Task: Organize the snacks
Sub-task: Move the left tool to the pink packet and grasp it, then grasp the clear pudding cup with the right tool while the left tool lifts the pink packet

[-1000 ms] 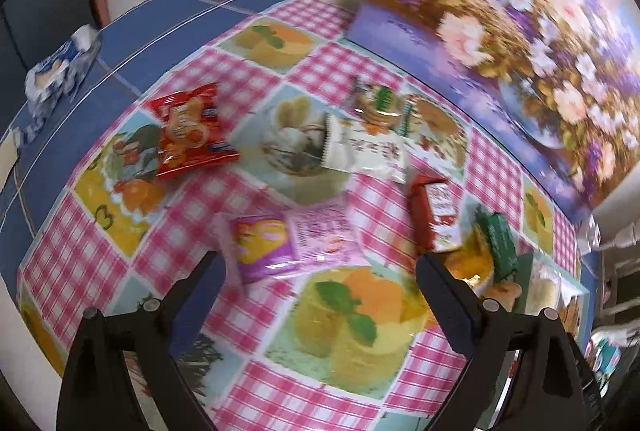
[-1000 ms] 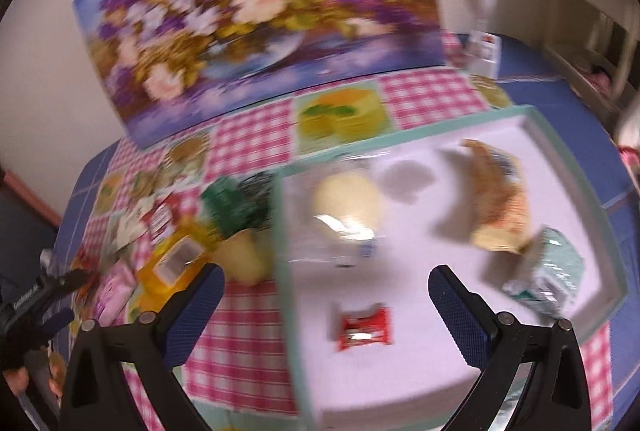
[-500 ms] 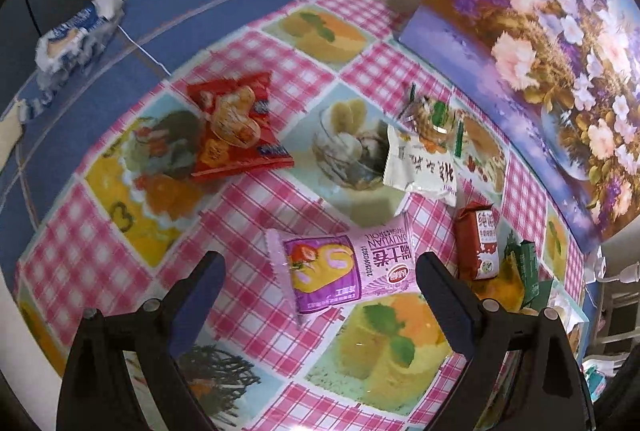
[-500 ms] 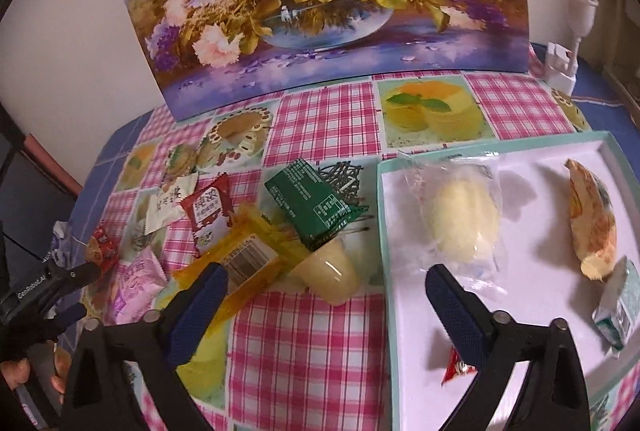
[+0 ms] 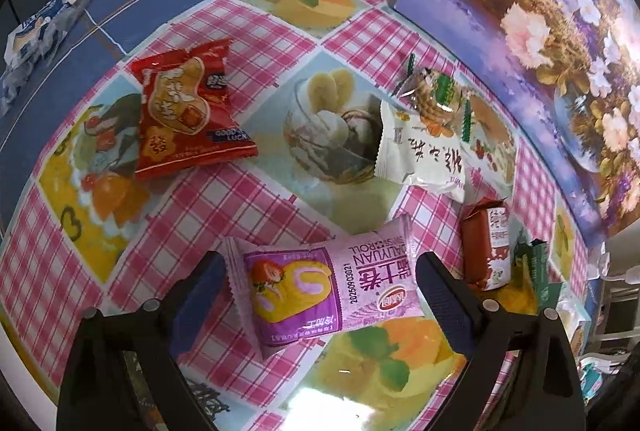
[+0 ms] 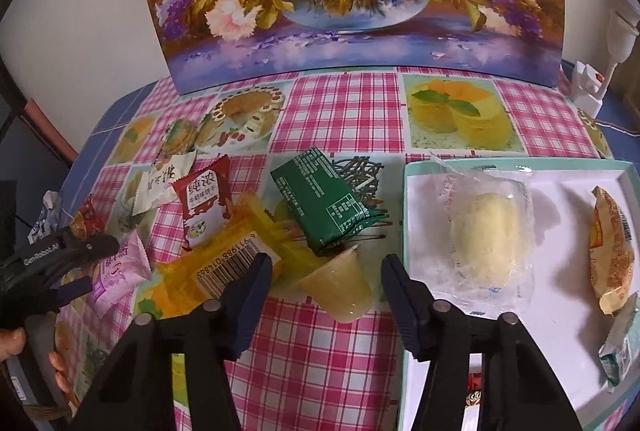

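Tray (image 6: 416, 167), white with a teal rim, at table right: already holds a clear-wrapped yellow bun (image 6: 486, 237), an orange packet and a small pack, while most snacks lie loose on the checked cloth to its left. Right gripper (image 6: 326, 285): a second ago over the tray, now swung left to straddle the jelly cup (image 6: 338, 287), jaws wide, holding nothing. Left gripper (image 5: 320, 285): has closed in on the pink Swiss-roll packet (image 5: 326, 285), fingers spread at either end, not pinching; both pickups look imminent.
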Demonstrator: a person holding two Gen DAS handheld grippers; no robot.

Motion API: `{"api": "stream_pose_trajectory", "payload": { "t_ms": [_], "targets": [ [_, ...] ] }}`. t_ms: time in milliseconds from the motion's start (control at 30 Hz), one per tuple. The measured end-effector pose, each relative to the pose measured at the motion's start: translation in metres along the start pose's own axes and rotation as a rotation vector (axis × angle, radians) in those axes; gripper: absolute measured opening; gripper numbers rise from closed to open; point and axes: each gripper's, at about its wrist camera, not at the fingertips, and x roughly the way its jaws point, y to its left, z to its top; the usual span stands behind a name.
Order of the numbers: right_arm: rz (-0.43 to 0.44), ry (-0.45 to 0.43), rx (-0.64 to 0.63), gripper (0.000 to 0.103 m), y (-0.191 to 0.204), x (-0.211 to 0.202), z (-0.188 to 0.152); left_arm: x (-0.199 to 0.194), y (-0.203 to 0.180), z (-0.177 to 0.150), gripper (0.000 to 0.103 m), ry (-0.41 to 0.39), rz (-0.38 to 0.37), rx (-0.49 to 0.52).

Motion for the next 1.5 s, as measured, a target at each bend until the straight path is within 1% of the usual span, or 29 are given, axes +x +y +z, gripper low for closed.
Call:
{"api": "stream_pose_trajectory", "payload": {
  "t_ms": [167, 267, 333, 467, 567, 667, 967, 1033, 1167, 1200, 1233, 1267, 1500],
  "targets": [
    [0.004, 0.026, -0.001, 0.052, 0.0, 0.008, -0.002, 0.006, -0.008, 0.0, 0.096, 0.007, 0.02, 0.035],
    [-0.011, 0.032, -0.029, 0.051, 0.004, 0.012, -0.004, 0.01, -0.013, 0.001, 0.096, 0.008, 0.033, 0.054],
    [-0.017, 0.032, -0.047, 0.048, 0.006, 0.013, -0.004, 0.014, -0.014, 0.001, 0.096, 0.016, 0.038, 0.058],
    [-0.009, 0.037, -0.065, 0.047, 0.008, 0.015, -0.005, 0.02, -0.019, 0.001, 0.096, 0.027, 0.038, 0.076],
    [-0.001, 0.043, -0.073, 0.047, 0.01, 0.014, -0.004, 0.024, -0.026, 0.001, 0.096, 0.032, 0.052, 0.102],
    [0.025, 0.053, -0.074, 0.046, 0.012, 0.015, -0.004, 0.028, -0.034, 0.0, 0.096, 0.034, 0.071, 0.133],
    [0.006, 0.053, -0.119, 0.047, 0.016, 0.019, -0.005, 0.034, -0.046, 0.0, 0.096, 0.038, 0.102, 0.169],
    [0.003, 0.056, -0.135, 0.047, 0.018, 0.02, -0.006, 0.037, -0.05, -0.003, 0.096, 0.047, 0.126, 0.195],
    [0.008, 0.063, -0.148, 0.049, 0.018, 0.021, -0.007, 0.039, -0.055, -0.007, 0.095, 0.049, 0.114, 0.204],
    [0.009, 0.063, -0.151, 0.049, 0.019, 0.021, -0.007, 0.039, -0.056, -0.008, 0.094, 0.048, 0.112, 0.205],
    [0.01, 0.063, -0.153, 0.049, 0.019, 0.021, -0.007, 0.039, -0.058, -0.008, 0.091, 0.047, 0.111, 0.205],
    [0.011, 0.064, -0.155, 0.049, 0.019, 0.021, -0.007, 0.038, -0.059, -0.008, 0.089, 0.041, 0.111, 0.208],
    [0.005, 0.068, -0.201, 0.049, 0.024, 0.02, -0.009, 0.036, -0.058, -0.004, 0.085, 0.043, 0.083, 0.206]
  ]
}}
